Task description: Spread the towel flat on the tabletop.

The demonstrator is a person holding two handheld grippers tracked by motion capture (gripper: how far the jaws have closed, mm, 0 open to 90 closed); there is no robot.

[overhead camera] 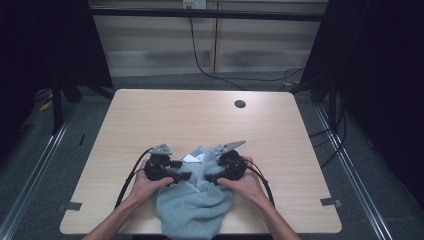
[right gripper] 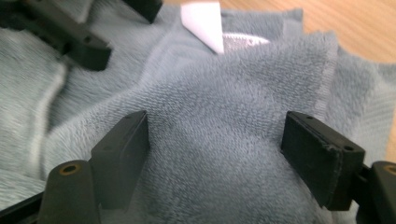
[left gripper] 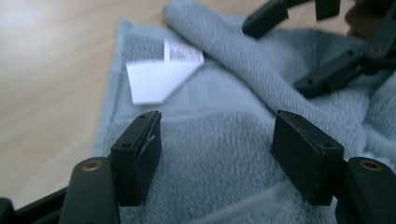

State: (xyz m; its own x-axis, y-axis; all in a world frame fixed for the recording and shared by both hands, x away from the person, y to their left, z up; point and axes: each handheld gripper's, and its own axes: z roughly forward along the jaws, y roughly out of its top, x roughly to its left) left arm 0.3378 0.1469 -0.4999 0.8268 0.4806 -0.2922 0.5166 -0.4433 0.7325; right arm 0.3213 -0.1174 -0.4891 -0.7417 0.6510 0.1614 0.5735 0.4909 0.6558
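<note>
Both grippers, left [overhead camera: 186, 175] and right [overhead camera: 209, 178], fingers spread wide over crumpled towel [overhead camera: 192, 205] at surface near edge; closing may pinch several layers, dragging it off.

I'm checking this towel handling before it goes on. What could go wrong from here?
The towel hangs over the near edge of the table, so a tug could slide it off. Both the left gripper and the right gripper are open over bunched folds and may pinch several layers. The white label could get caught.
</note>
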